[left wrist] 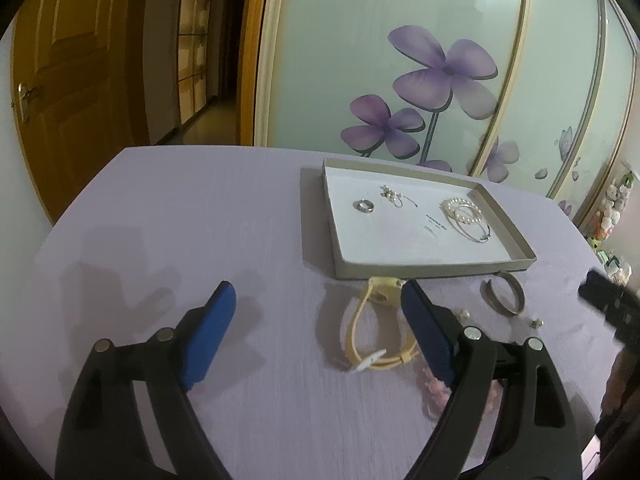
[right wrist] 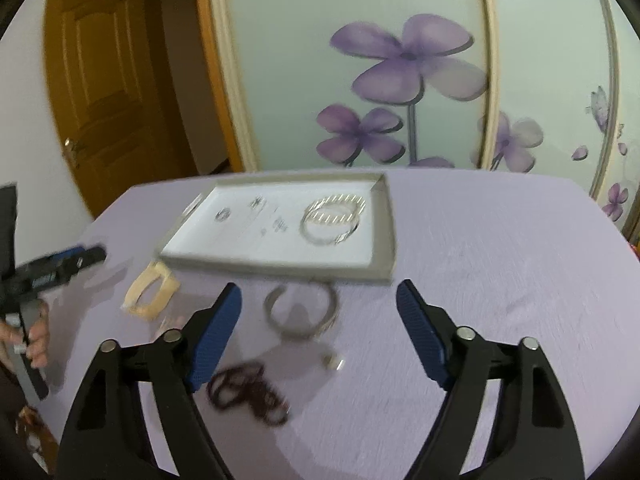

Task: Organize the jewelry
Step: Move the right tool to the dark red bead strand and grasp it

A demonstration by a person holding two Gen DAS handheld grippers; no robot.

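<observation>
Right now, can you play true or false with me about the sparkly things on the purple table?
1. The pearl bracelet lies inside the tray. True.
2. The yellow band is inside the tray. False: it lies on the tablecloth, in front of the tray.
3. Both grippers are open and hold nothing. True: the left gripper and the right gripper have their jaws wide apart.
4. The silver cuff bangle is in the tray beside the pearls. False: it rests on the cloth just outside the tray's near wall.
5. A small silver ring sits in the tray. True.
</observation>
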